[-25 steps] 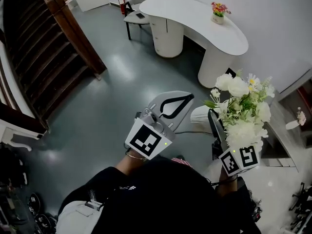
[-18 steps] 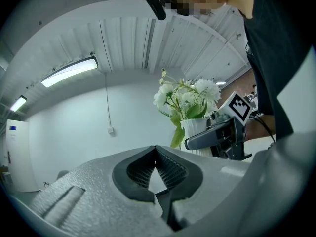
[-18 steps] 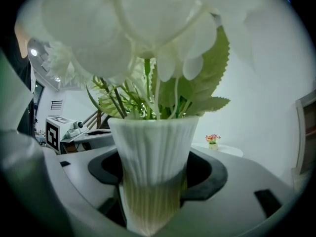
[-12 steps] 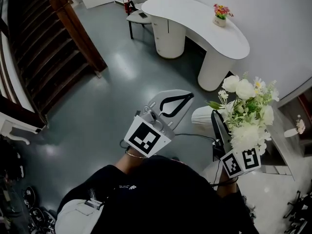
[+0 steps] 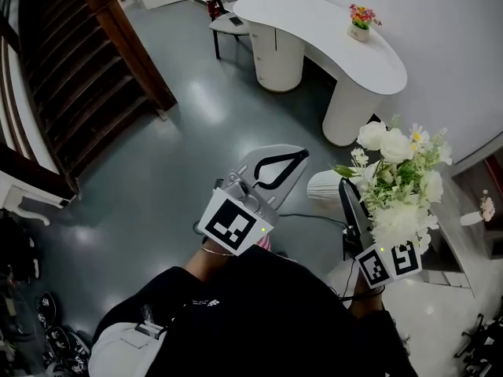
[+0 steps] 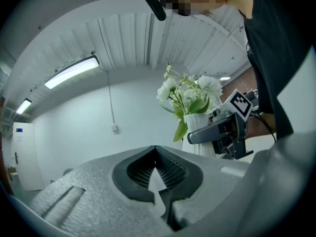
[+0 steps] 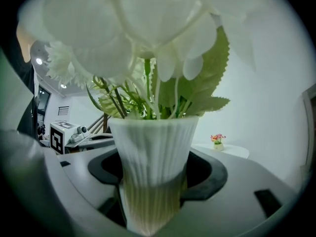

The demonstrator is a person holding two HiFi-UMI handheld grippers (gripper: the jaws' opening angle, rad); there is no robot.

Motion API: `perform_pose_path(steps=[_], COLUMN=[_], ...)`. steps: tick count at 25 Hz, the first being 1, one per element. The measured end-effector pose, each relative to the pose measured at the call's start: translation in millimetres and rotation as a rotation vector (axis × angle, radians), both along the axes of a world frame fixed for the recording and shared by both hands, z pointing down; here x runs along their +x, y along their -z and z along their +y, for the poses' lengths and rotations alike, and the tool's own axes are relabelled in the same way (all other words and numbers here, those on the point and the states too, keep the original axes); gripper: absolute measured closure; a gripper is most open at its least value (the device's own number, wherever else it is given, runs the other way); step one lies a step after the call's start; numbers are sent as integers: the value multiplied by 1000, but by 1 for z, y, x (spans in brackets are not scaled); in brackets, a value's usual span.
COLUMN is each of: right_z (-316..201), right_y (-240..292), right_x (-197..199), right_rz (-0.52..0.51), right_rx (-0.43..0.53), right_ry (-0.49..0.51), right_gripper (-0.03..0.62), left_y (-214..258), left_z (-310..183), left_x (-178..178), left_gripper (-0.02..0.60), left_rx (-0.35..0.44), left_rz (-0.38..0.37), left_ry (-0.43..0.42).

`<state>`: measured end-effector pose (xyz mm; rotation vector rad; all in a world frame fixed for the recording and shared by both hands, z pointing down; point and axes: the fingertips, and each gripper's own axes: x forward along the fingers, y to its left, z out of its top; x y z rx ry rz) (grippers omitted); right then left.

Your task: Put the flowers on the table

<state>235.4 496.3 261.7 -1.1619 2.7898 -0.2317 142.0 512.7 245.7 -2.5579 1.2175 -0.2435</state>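
A white ribbed vase [image 5: 324, 188] of white flowers [image 5: 397, 181] hangs over the grey floor at the right of the head view. My right gripper [image 5: 339, 195] is shut on it; in the right gripper view the vase [image 7: 153, 149] fills the gap between the jaws of the right gripper [image 7: 153, 184]. My left gripper [image 5: 302, 155] is beside it to the left, shut with nothing in it, its tips meeting in the left gripper view [image 6: 156, 148]. That view also shows the flowers [image 6: 190, 90]. The curved white table [image 5: 314, 34] stands far ahead.
A small pot of coloured flowers [image 5: 361, 16] sits on the table's far right end, also visible in the right gripper view [image 7: 217, 140]. A chair [image 5: 229, 22] stands at the table's left end. A dark wooden staircase [image 5: 71, 77] runs along the left. A low shelf [image 5: 464, 242] lies right.
The room has drifted slightly right and up in the head view. Both grippers keep their places, and the vase stays held.
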Motion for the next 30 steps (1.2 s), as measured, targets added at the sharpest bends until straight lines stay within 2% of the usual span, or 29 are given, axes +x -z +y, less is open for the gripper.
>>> perform_pose_path(steps=[7,14,18,21,26,30], right_z=[-19,-32,-80,-100,-128,-146], right_y=[-24,-13,-8,-11,-19,-24], right_x=[12,4,-24,-35,-49,-58], right_rz=[-6,40,46,40,47,48], right_rx=[-6,42,27,10,-11,-21], right_ry=[-48,-69,-70,-70,-75,-83], right_gripper=[253,253,253,253,253,253], left_y=[-6,-10,-7,-9,-20,-24], left_z=[-22,-44,-94,-114,-140,-157], left_x=[0,5,-20,-32,-47,-57], left_gripper=[583,583,583,583,583,583], left_rx=[10,46,26,2,-6,-18], left_rz=[4,-18,13,46,13,17], left_ry=[-36,-76,-93,-99,-83,-84])
